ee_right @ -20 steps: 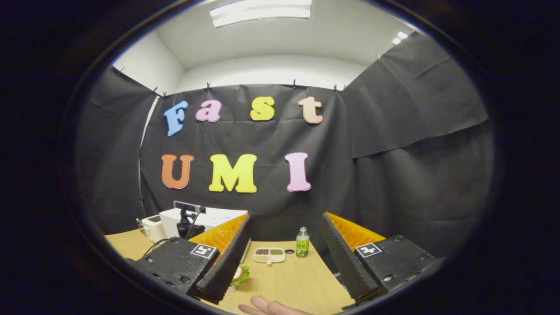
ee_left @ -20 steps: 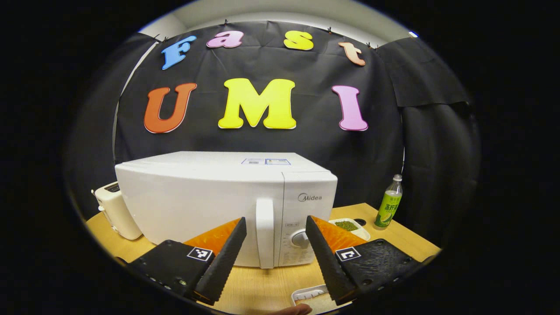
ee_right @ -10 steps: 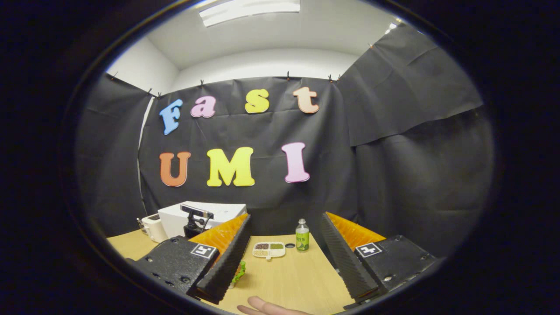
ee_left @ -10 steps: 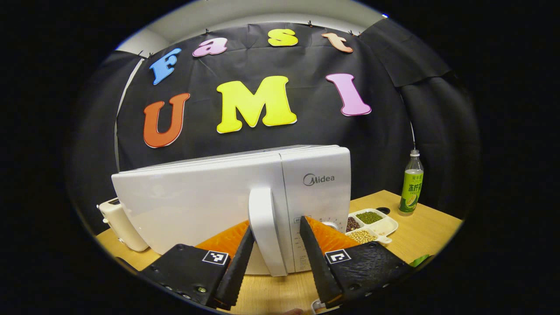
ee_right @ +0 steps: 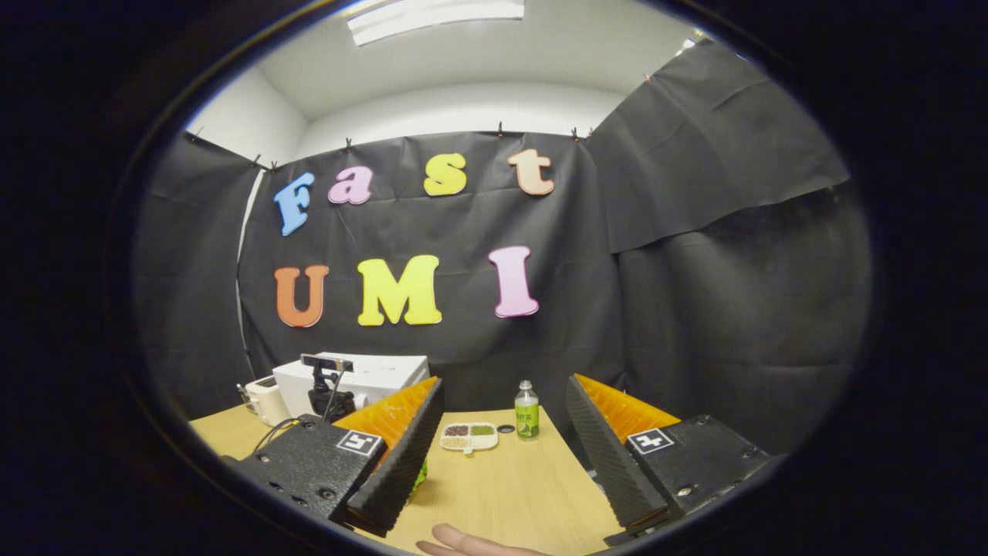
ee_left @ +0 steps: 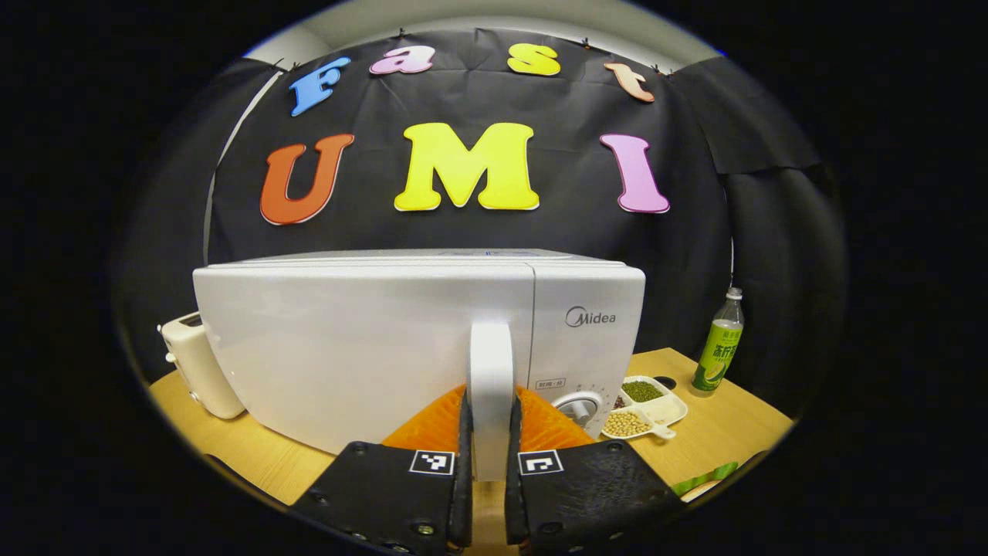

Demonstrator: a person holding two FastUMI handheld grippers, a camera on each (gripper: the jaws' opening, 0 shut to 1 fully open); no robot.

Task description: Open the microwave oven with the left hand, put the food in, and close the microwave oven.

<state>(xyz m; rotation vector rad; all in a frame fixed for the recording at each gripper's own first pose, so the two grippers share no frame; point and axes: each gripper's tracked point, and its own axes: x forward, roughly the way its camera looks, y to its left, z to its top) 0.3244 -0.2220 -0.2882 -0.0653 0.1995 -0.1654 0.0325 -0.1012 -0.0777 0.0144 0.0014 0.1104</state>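
1. While the microwave oven (ee_left: 417, 340) stands shut on the bench (ee_left: 255, 455) in the left gripper view, the left hand-held gripper (ee_left: 488, 463) is clamped on its upright door handle (ee_left: 491, 386), one finger on each side. I judge the opening step is in hand; next comes a pull back, swinging with the door on its hinge, apparently at the 9 o'clock side.
2. At 3 o'clock of the oven lie a divided dish of beans (ee_left: 644, 405) and a green bottle (ee_left: 716, 344); a toaster (ee_left: 193, 367) stands at 9 o'clock.
3. Over in the right gripper view, the right hand-held gripper (ee_right: 500, 448) hangs wide apart and holds nothing above the bench. The food (ee_right: 421, 472), something leafy green, peeks out beside its 9 o'clock finger, untouched. The oven sits far off at 10 o'clock.
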